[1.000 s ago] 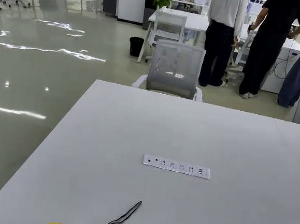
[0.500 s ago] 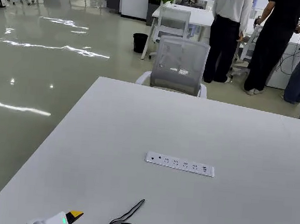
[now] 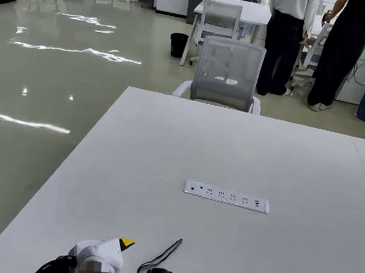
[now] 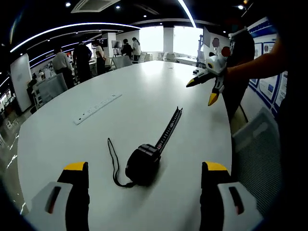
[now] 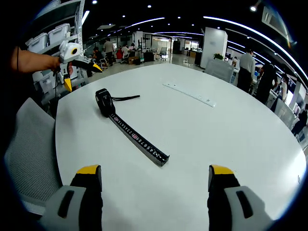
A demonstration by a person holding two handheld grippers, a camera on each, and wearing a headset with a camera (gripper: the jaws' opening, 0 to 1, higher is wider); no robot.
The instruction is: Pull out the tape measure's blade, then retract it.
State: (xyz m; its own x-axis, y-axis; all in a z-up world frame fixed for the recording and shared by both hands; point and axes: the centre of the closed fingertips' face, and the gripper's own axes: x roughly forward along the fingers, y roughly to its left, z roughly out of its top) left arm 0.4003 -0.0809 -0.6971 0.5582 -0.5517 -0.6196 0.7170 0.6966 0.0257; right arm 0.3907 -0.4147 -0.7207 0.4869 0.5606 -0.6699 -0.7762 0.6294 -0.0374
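While both pairs of jaws stand wide apart and hold nothing, the tape measure [image 4: 143, 165] lies on the white table [image 4: 144, 86] just ahead of the left gripper [image 4: 145, 168], in line with the gap between its jaws and touching neither. Its blade [image 4: 169, 129] is partly out and flat on the table, running away from the left jaws toward the right gripper [image 5: 155, 169], which is held in the air. Seen from the right jaws, the blade's end lies ahead between them, apart from both, with the black case [image 5: 104, 102] farther off to the left. A black strap [image 4: 113, 161] trails from the case, and a power strip [image 3: 226, 196] lies well beyond.
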